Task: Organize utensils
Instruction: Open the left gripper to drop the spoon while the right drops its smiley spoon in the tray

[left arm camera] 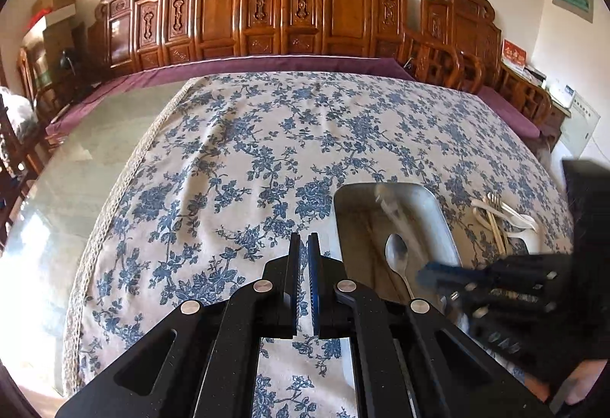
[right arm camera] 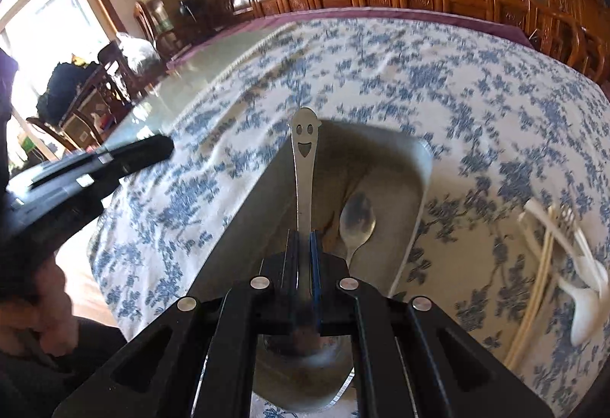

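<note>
The right gripper (right arm camera: 304, 239) is clamped on the handle of a smiley-faced spoon (right arm camera: 304, 166), held over the metal tray (right arm camera: 421, 166), where a second spoon (right arm camera: 356, 220) already lies at 1 o'clock from the jaws. Lowering until the bowl rests flat beside that spoon before releasing looks wise. The left gripper (left arm camera: 304, 246) hovers nearly closed and empty over the cloth-covered bench (left arm camera: 267, 151). More utensils (right arm camera: 572, 246) wait at 3 o'clock, just beyond the tray's rim; elsewhere there is ample room.
</note>
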Action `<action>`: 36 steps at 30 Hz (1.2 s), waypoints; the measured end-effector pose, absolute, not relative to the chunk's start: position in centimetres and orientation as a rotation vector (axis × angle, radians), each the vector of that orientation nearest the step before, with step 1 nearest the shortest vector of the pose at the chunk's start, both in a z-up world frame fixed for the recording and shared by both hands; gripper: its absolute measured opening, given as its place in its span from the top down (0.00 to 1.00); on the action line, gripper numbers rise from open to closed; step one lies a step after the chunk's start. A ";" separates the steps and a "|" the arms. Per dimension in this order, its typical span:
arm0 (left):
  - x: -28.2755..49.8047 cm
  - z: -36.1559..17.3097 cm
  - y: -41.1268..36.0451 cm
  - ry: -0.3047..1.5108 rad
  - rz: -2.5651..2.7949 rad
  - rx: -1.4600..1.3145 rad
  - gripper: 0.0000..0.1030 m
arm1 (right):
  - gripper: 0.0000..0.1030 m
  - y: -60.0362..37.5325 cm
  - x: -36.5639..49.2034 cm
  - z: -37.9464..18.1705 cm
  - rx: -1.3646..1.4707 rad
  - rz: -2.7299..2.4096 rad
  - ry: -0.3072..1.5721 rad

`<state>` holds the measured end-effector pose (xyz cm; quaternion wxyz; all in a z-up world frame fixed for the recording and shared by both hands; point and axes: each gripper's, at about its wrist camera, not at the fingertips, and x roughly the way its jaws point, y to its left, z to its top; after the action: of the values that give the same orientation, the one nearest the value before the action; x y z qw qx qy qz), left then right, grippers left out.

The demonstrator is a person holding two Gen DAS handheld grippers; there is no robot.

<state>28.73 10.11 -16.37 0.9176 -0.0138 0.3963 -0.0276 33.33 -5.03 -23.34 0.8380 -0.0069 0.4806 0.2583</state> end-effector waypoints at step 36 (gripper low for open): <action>29.8 -16.6 -0.2 0.818 -0.211 -0.013 0.66 | 0.92 -22.6 31.5 -21.5 -0.094 0.319 0.944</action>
<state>29.85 -0.22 -16.64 0.9122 -0.0064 0.3968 -0.1026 31.48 -22.63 -21.51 0.8773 -0.0449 0.4526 0.1529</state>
